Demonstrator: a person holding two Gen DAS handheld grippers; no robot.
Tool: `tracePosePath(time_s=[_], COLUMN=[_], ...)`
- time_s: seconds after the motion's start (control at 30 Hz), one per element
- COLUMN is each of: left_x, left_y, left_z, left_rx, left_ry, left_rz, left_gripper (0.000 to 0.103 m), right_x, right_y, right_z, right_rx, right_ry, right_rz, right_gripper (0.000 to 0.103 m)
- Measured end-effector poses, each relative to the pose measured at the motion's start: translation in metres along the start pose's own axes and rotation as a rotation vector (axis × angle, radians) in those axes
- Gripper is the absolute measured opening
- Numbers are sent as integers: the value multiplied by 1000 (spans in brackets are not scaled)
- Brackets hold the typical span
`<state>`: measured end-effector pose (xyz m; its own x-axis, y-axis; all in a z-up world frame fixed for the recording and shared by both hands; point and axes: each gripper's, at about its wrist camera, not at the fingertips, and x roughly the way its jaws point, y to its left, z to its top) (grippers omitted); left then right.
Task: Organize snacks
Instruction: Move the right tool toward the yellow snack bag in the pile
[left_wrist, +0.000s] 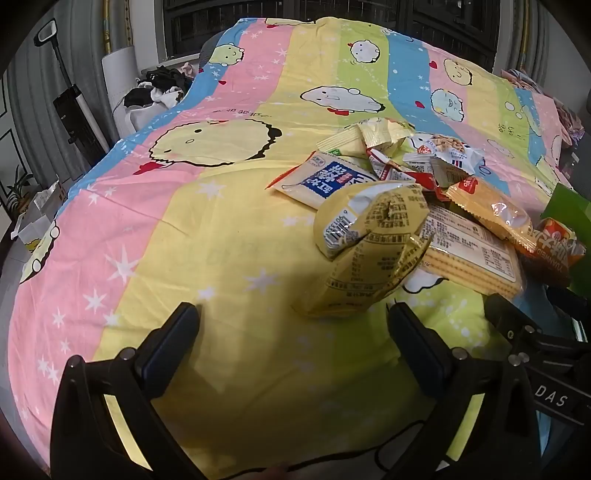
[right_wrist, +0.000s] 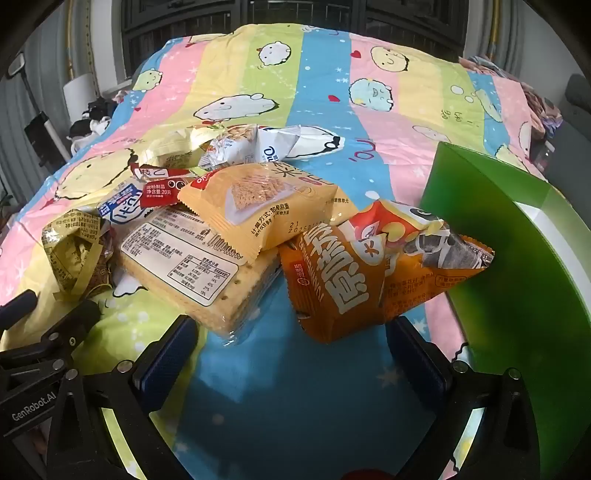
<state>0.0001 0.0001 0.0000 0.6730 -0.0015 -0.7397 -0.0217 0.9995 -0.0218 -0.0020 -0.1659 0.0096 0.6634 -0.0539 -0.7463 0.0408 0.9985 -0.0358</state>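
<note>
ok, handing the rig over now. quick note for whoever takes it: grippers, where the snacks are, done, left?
Left gripper: open, empty, over bare quilt near the crumpled yellow packet.
Right gripper: open, empty, just short of the orange snack bag.
Snacks: all heaped on the quilt, including the clear cracker pack and pale orange wafer packet.
Green box: right of the pile; inside not visible.
Done: nothing visibly sorted.
Left: the whole pile.
</note>
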Motion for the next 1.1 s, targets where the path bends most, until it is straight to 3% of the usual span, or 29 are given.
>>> tracePosePath(time_s=[0.53,1.1], left_x=[0,-5], left_y=[-1,5], left_z=[0,7], left_rx=[3,29], left_ry=[4,156], left_rz=[2,-44], left_gripper=[103,102], right_x=[0,-1], right_y=[0,2], right_z=[0,1], right_rx=[1,-3], right_ry=[4,11], right_rz=[1,-9], right_gripper=[102,102])
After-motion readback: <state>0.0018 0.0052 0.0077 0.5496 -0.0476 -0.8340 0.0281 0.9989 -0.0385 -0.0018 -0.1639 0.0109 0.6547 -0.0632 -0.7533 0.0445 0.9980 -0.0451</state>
